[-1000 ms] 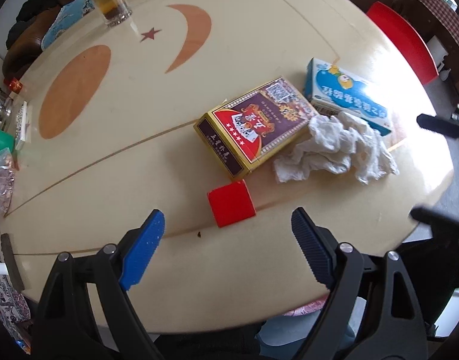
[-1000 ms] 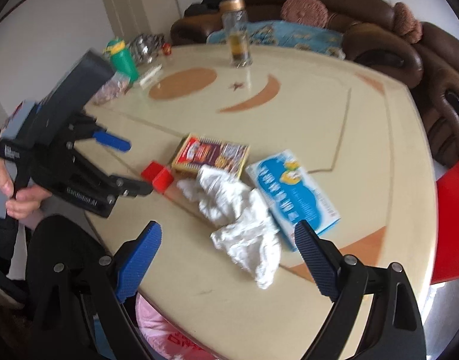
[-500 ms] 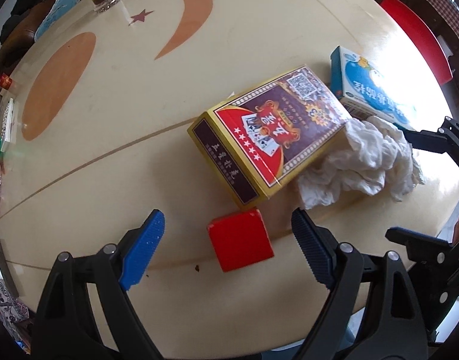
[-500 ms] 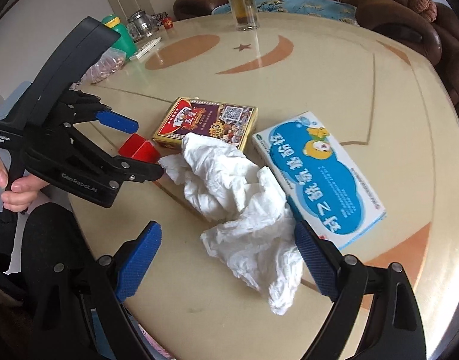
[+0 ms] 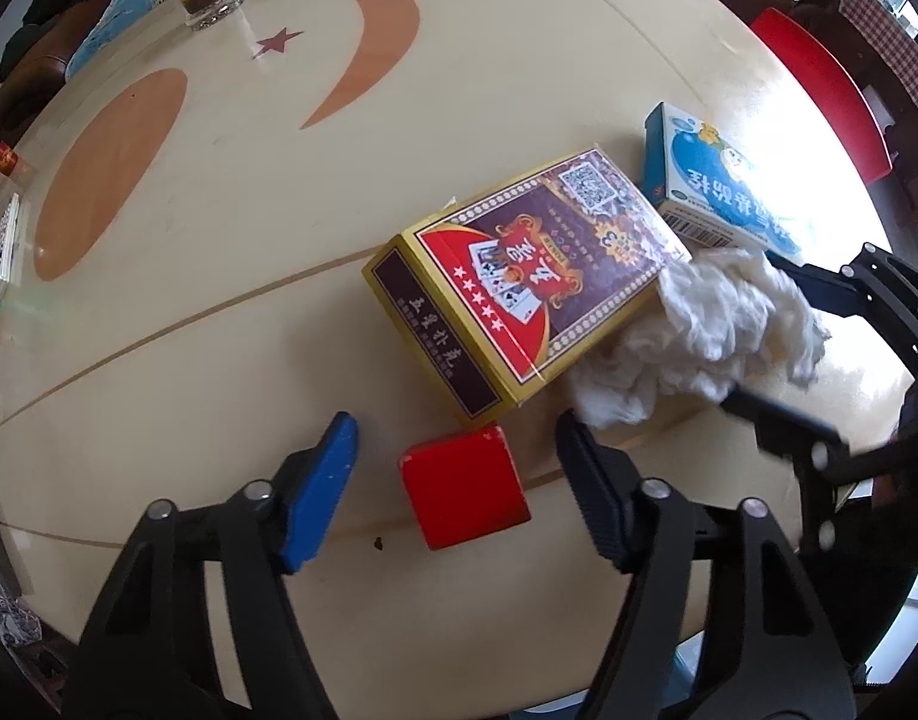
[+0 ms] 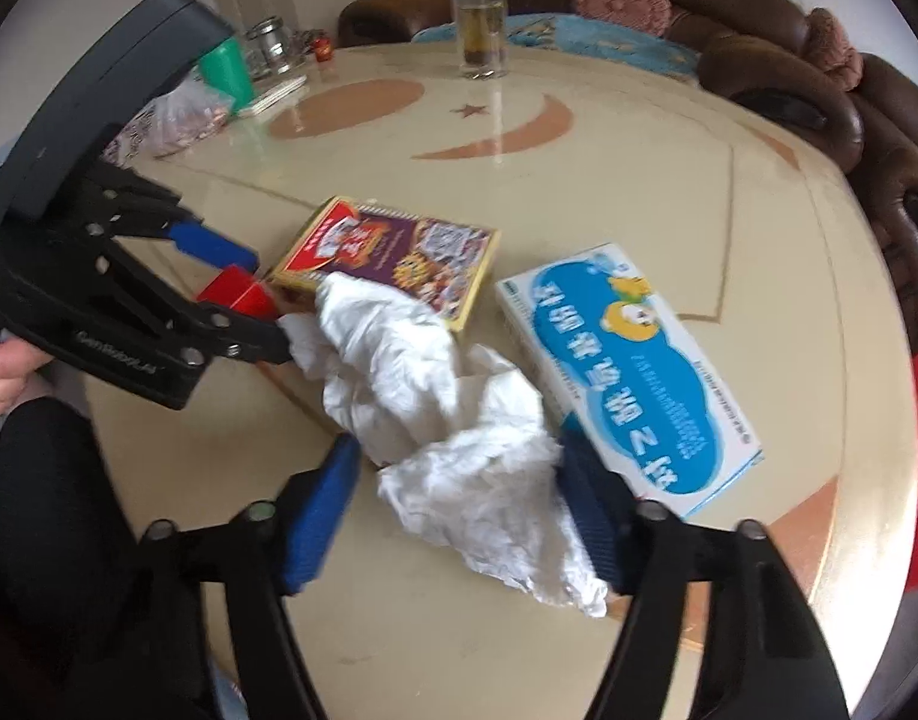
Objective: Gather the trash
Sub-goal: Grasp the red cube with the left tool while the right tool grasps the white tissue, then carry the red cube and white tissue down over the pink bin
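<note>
A small red box lies on the round cream table between the open fingers of my left gripper; it also shows in the right wrist view. A crumpled white tissue lies beside a yellow and red card box and a blue and white box. My right gripper is open with its fingers on either side of the tissue's near end. The tissue, card box and blue box also show in the left wrist view.
A glass of yellow drink stands at the far side. A green cup, a plastic bag and small items sit at the far left. A brown sofa curves behind; a red chair is at the table's right.
Both grippers have moved in closer: the left now brackets the red box, the right now brackets the tissue's near end. Both stay open.
</note>
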Demonstrator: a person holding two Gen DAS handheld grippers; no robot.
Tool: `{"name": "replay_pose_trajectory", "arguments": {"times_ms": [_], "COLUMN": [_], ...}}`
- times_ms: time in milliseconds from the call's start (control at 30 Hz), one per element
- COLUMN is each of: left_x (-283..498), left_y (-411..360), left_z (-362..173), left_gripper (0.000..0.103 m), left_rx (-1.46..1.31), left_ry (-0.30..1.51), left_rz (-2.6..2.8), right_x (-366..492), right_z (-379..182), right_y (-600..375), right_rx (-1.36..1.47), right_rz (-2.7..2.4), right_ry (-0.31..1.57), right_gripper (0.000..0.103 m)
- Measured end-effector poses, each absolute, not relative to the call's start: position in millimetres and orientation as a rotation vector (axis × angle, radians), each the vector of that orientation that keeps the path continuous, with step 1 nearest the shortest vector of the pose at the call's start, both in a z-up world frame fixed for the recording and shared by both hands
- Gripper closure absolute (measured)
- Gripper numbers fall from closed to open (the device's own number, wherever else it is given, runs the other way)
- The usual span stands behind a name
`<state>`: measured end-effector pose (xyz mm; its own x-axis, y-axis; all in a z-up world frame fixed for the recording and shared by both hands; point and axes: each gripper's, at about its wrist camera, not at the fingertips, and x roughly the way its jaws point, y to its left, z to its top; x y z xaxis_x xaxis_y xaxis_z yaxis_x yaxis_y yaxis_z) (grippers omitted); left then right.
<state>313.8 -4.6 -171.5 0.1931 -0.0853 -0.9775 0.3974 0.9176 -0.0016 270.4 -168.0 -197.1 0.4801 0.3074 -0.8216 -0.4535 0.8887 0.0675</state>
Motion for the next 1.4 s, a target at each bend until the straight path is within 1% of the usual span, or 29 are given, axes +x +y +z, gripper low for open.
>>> {"name": "replay_pose_trajectory", "arguments": {"times_ms": [33,100,133,167,200,233,267,300,500,867,1033,1400], "left_x": [312.7,311.9,310.5,309.1,308.3,307.9,307.7,307.0,300.1,283.4,274.2,218.3], "left_y": [-3.9,-4.5,-4.7,-4.1,-0.7,0.3,-0.2,-0.2,3.8,3.0,6.6,17.1], "left_z": [-170.8,-168.5,-167.2,-166.5,-162.2,-161.5,-161.4,-161.0,-154.6,-124.1,-108.9,-60.3], "left_gripper": [0.041,0.05,0.052,0.058,0.061,0.062,0.067,0.069,0.07,0.071,0.071,0.07], "left_rx": [0.274,0.273,0.271,0.268,0.264,0.257,0.255,0.255,0.247,0.239,0.235,0.252], "left_ry": [1.337,1.332,1.33,1.33,1.331,1.334,1.336,1.336,1.322,1.259,1.227,1.128], "left_rz": [-0.343,-0.341,-0.339,-0.335,-0.333,-0.335,-0.334,-0.334,-0.317,-0.313,-0.314,-0.321], "right_x": [270.2,268.8,268.4,268.7,269.0,268.2,268.1,267.3,258.9,246.1,230.1,165.8], "right_z": [-196.9,-197.1,-197.1,-197.0,-196.5,-195.9,-195.2,-194.1,-186.6,-155.3,-130.9,-68.5], "right_y": [-167.3,-167.2,-168.3,-169.5,-171.6,-173.4,-174.4,-175.0,-178.0,-195.3,-195.7,-194.1], "right_rx": [-0.186,-0.216,-0.22,-0.214,-0.201,-0.191,-0.183,-0.179,-0.176,-0.119,-0.135,-0.153], "right_rz": [0.448,0.404,0.391,0.386,0.379,0.375,0.371,0.363,0.338,0.296,0.279,0.238], "right_ry": [0.958,0.942,0.939,0.939,0.94,0.942,0.944,0.943,0.926,0.875,0.836,0.736], "right_gripper": [0.053,0.071,0.073,0.078,0.082,0.084,0.087,0.09,0.093,0.094,0.094,0.094]}}
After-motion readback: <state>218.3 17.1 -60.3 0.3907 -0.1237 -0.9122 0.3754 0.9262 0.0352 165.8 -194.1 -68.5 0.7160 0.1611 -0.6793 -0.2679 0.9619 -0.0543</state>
